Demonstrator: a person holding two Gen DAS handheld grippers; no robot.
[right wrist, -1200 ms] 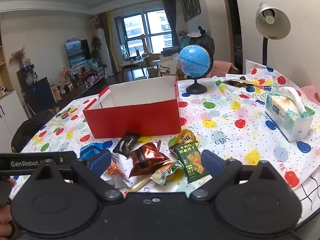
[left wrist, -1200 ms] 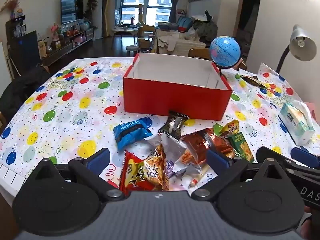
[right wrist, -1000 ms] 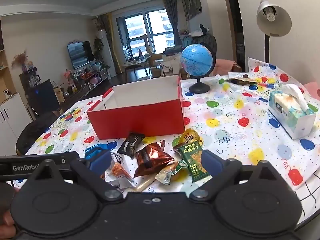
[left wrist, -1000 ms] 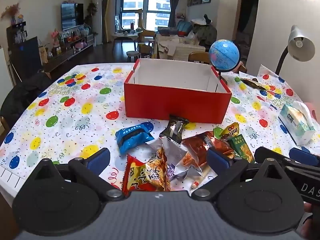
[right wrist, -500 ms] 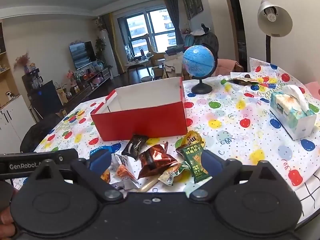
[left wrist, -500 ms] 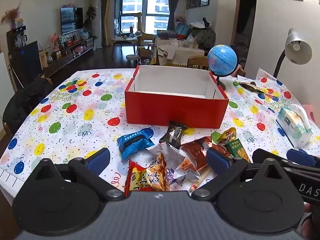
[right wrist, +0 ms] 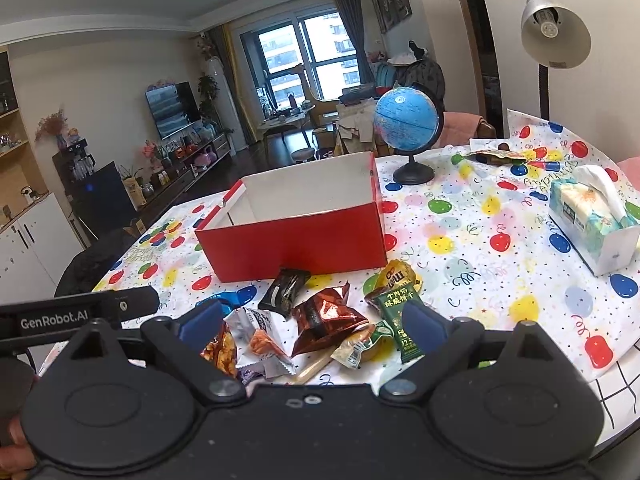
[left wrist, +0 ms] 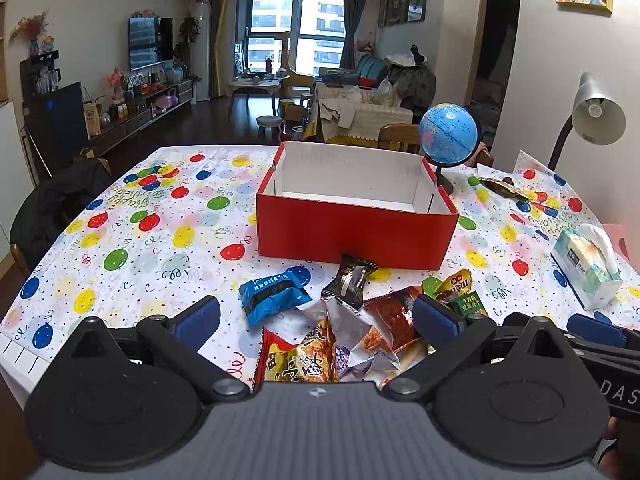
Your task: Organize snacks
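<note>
An open red box (left wrist: pixel 356 232) with a white inside stands empty on the balloon-print tablecloth; it also shows in the right wrist view (right wrist: pixel 296 240). In front of it lies a pile of snack packets: a blue one (left wrist: pixel 274 296), a black one (left wrist: pixel 350 280), a copper one (right wrist: pixel 324 316), a green one (right wrist: pixel 402 308), a yellow one (right wrist: pixel 398 274) and a red-yellow one (left wrist: pixel 296 358). My left gripper (left wrist: pixel 316 320) is open, above the near side of the pile. My right gripper (right wrist: pixel 312 326) is open over the pile too. Both are empty.
A blue globe (right wrist: pixel 406 120) stands behind the box at the right. A tissue box (right wrist: pixel 592 220) sits at the right. A desk lamp (right wrist: pixel 554 36) rises at the far right. A brown wrapper (left wrist: pixel 500 188) lies at the back right. A dark chair (left wrist: pixel 52 208) stands at the left.
Both grippers have drawn back and risen a little, so the box and the snack pile look farther away. Nothing on the table has moved.
</note>
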